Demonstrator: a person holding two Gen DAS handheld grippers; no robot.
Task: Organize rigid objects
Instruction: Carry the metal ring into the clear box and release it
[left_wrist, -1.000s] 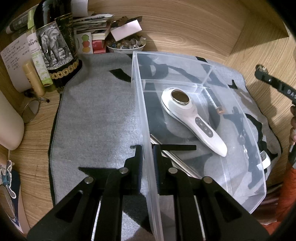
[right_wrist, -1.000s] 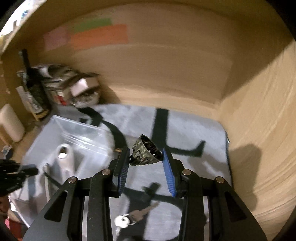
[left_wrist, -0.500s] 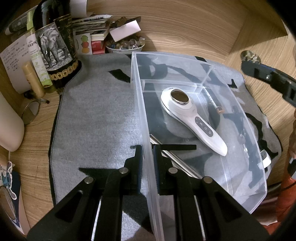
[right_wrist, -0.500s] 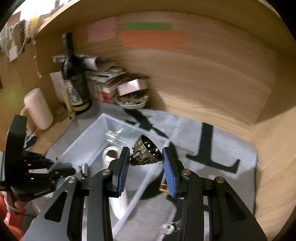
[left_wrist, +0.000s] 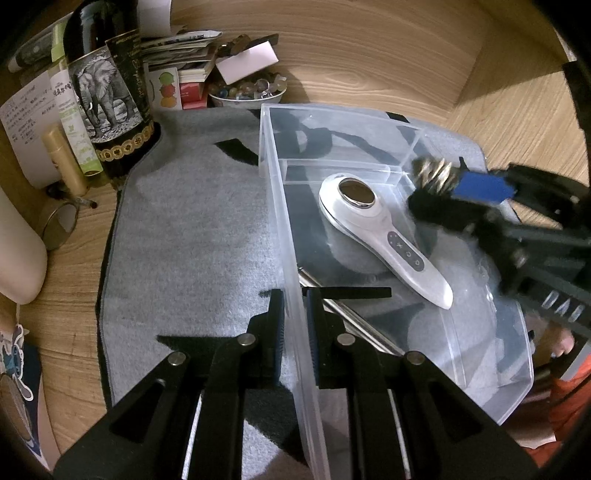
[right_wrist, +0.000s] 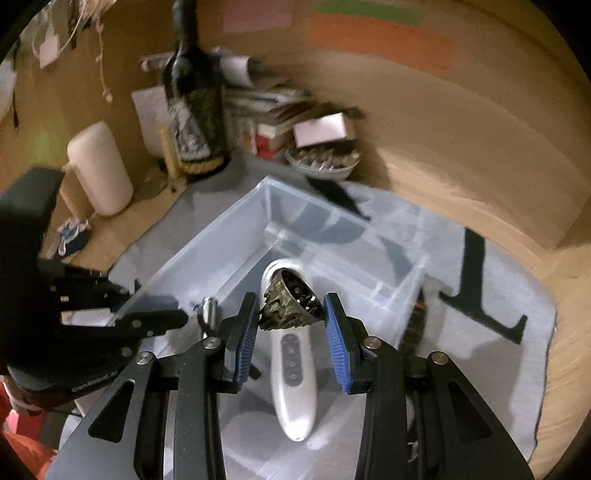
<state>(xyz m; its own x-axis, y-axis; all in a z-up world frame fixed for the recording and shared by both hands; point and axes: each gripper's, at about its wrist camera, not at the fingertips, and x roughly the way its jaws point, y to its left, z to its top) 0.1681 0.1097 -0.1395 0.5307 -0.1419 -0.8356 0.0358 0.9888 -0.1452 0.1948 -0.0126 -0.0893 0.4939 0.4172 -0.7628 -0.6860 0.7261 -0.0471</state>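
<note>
A clear plastic bin (left_wrist: 491, 373) stands on a grey mat (left_wrist: 192, 236). In it lie a white handheld device (left_wrist: 373, 225) and a metal rod (left_wrist: 354, 317). My left gripper (left_wrist: 293, 321) is shut on the bin's near-left wall (left_wrist: 284, 236). My right gripper (right_wrist: 291, 314) is shut on a dark ornate metal cup (right_wrist: 290, 304) and holds it above the bin (right_wrist: 229, 254), over the white device (right_wrist: 293, 373). The right gripper (left_wrist: 439, 184) shows blurred over the bin's right side in the left wrist view.
A dark bottle with an elephant label (left_wrist: 107, 92), tubes, stacked books (left_wrist: 184, 55) and a bowl of small items (left_wrist: 247, 90) crowd the back left. A white cylinder (right_wrist: 99, 170) stands left. Wooden walls close in behind and right.
My right gripper has carried the cup leftward from over the mat to above the bin and the white device. The left gripper has stayed clamped on the bin wall.
</note>
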